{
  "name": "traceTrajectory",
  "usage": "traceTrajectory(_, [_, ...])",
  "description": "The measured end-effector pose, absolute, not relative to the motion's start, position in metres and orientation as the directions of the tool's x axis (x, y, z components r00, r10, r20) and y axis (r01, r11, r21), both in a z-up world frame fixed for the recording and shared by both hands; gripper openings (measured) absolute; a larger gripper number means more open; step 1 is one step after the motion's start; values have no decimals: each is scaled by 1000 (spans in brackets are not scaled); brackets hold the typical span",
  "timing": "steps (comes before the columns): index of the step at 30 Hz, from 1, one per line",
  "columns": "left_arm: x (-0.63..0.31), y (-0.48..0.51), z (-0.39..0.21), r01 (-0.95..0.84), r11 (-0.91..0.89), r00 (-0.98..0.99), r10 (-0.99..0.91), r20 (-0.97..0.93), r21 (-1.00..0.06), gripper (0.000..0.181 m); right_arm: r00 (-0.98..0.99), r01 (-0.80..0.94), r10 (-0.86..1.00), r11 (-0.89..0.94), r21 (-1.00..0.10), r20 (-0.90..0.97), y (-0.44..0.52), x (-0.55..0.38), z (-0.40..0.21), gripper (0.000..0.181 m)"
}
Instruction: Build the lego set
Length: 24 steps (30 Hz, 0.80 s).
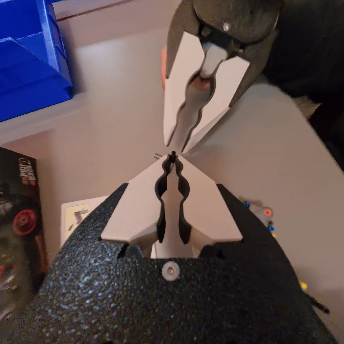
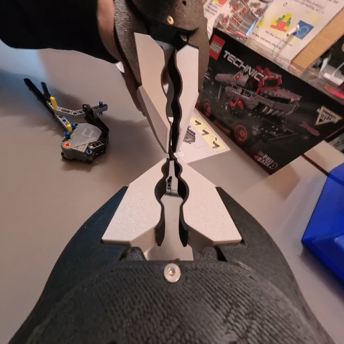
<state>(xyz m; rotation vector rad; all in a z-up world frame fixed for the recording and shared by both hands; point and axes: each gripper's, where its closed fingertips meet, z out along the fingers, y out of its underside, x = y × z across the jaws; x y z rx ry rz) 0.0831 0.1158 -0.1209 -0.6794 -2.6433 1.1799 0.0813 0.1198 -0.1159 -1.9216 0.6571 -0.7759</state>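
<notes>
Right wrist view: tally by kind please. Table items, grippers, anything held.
grippers: 2 (left gripper, right gripper)
small spring part, at the gripper tips: 1
partial lego assembly: 1
instruction booklet: 1
lego box: 1
blue bin: 1
Total: 7

Each camera sits on its own claw, looking forward along the fingers and down at the pale surface [image 1: 115,78] from close range. The two face each other tip to tip: the left view looks toward the right claw [image 1: 176,148], the right view toward the left claw [image 2: 170,151].
</notes>
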Motion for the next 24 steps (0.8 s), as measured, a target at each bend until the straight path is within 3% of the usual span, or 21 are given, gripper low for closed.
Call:
traceTrajectory(1, [86,117,-124,388,594,-870,488,-68,-704,3,652,-169,-728,-412,-895,212,117,82,-121,9])
traceTrajectory(5, [85,114,-136,594,582,-767,618,-173,-555,2,616,-372,-776,-439,-818,135,101,85,-157,34])
traceTrajectory(9, [91,113,-154,767,555,-629,749,-209,-322,2,600,-433,-789,-461,-775,134,99,90,-176,33])
traceTrajectory(12, [92,109,-163,823,529,-564,804,-186,-209,2,604,-460,-788,-467,-756,119,97,91,-182,32])
traceTrajectory(24, [89,106,-172,846,524,-533,840,-101,-100,2,565,-565,-823,-330,-756,-62,83,83,-183,49])
